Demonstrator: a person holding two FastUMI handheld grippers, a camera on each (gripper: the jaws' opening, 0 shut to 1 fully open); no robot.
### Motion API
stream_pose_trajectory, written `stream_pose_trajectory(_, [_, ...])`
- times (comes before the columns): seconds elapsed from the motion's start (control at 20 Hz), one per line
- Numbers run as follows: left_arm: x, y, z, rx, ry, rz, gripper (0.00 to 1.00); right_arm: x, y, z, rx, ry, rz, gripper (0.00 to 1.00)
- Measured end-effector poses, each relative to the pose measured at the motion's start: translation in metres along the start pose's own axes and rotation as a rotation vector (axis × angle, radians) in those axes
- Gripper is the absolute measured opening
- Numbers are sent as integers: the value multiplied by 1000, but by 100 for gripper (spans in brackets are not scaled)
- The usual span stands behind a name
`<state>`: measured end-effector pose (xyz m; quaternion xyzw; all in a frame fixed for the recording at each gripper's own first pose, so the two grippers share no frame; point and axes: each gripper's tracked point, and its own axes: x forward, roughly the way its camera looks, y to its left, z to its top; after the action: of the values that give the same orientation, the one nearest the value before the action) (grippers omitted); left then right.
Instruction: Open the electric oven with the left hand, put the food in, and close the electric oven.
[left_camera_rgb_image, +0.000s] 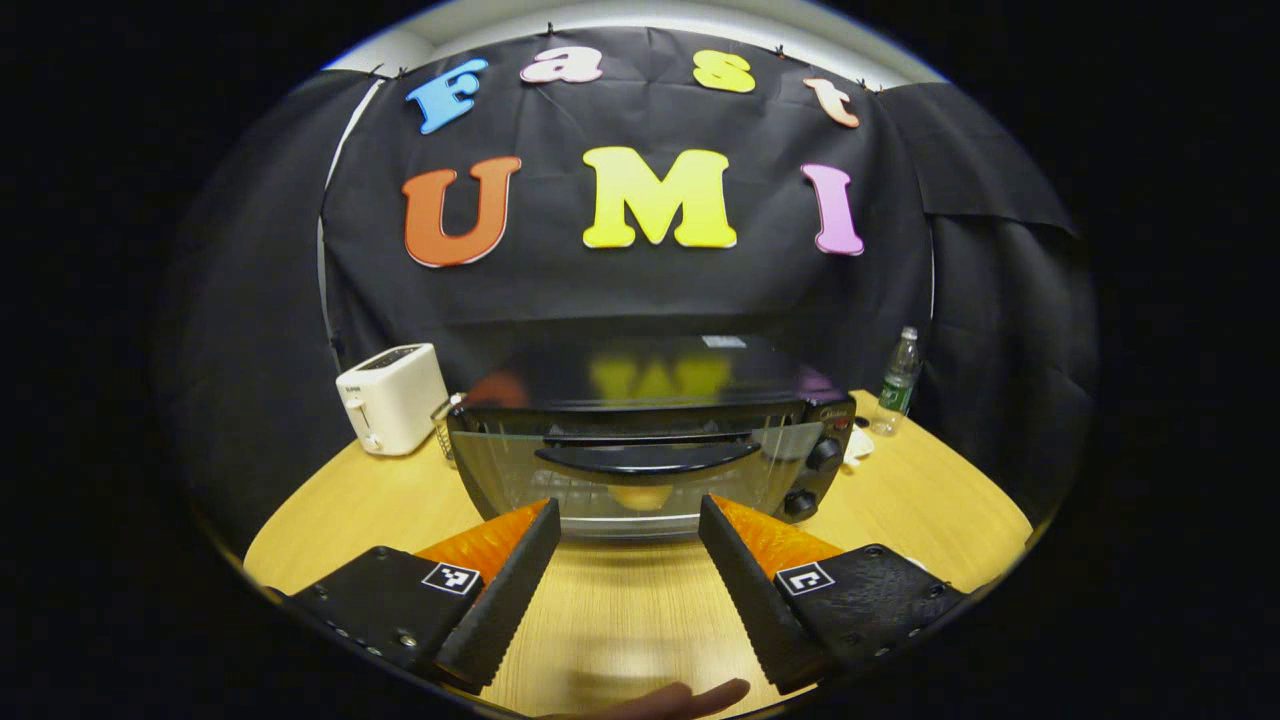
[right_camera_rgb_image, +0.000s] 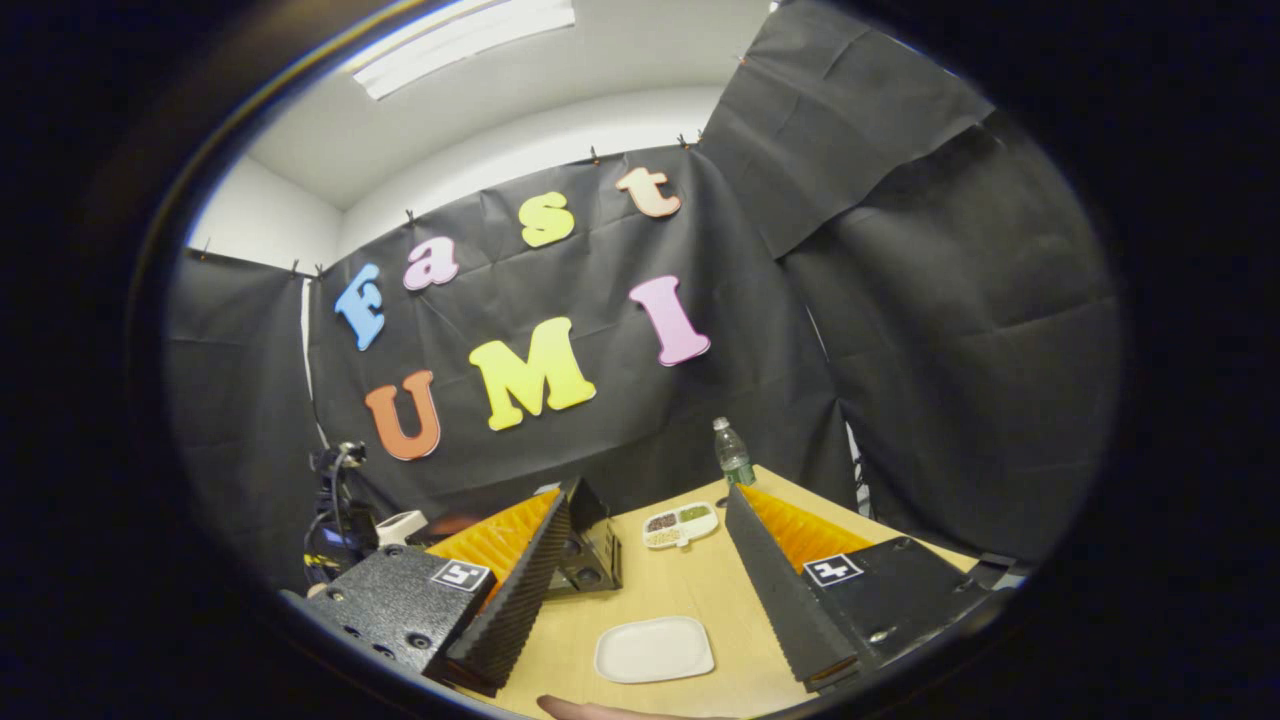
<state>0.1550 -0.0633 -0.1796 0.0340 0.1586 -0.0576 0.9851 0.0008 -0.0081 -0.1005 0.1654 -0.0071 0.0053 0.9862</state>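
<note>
Oven (left_camera_rgb_image: 640, 450) stands on the tabletop (left_camera_rgb_image: 620, 610), straight in front of the left tongs (left_camera_rgb_image: 628, 520), with its glass door shut or nearly shut; something pale, likely the food (left_camera_rgb_image: 640, 497), shows behind the glass. The left tongs are released and hold nothing, just short of the door. The remaining step seems to be closing: I would push flat on the dark handle (left_camera_rgb_image: 648, 458) at its middle, so the door seats evenly. The right tongs (right_camera_rgb_image: 648, 515) are also released, above a white plate (right_camera_rgb_image: 655, 648) with nothing on it, well away from the oven.
</note>
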Motion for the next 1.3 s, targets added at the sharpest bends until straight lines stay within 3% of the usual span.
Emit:
stream_pose_trajectory(0.25, [-59, 7, 50, 1, -161, 6, 92, -8, 4, 7, -12, -10, 7, 94])
stream_pose_trajectory(0.3, [-72, 8, 59, 8, -186, 11, 82, -10, 5, 10, -12, -14, 9, 94])
stream_pose_trajectory(0.35, [-87, 9, 66, 15, -210, 16, 92, -12, 6, 14, -11, -20, 12, 94])
stream_pose_trajectory(0.5, [-130, 17, 89, 55, -282, 54, 92, -20, 14, 28, -20, -45, 21, 94])
stream_pose_trajectory(0.55, [-144, 18, 91, 70, -292, 67, 82, -24, 18, 34, -28, -56, 28, 94])
stream_pose_trajectory(0.6, [-159, 18, 95, 81, -306, 73, 82, -26, 23, 39, -42, -65, 34, 94])
stream_pose_trajectory(0.65, [-173, 16, 97, 87, -317, 77, 92, -28, 26, 43, -65, -68, 35, 94])
stream_pose_trajectory(0.7, [-187, 15, 99, 89, -326, 76, 83, -30, 29, 46, -96, -68, 32, 94])
stream_pose_trajectory(0.75, [-198, 14, 100, 87, -331, 77, 84, -33, 33, 49, -132, -71, 33, 94])
stream_pose_trajectory(0.8, [-211, 16, 100, 80, -334, 84, 93, -36, 37, 55, -168, -73, 33, 94])
stream_pose_trajectory(1.05, [-249, 25, 101, -22, -350, 97, 93, -48, 53, 67, -281, -74, 41, 94])
stream_pose_trajectory(1.3, [-275, 51, 99, -57, -393, 148, 93, -54, 61, 58, -350, -8, 46, 95])
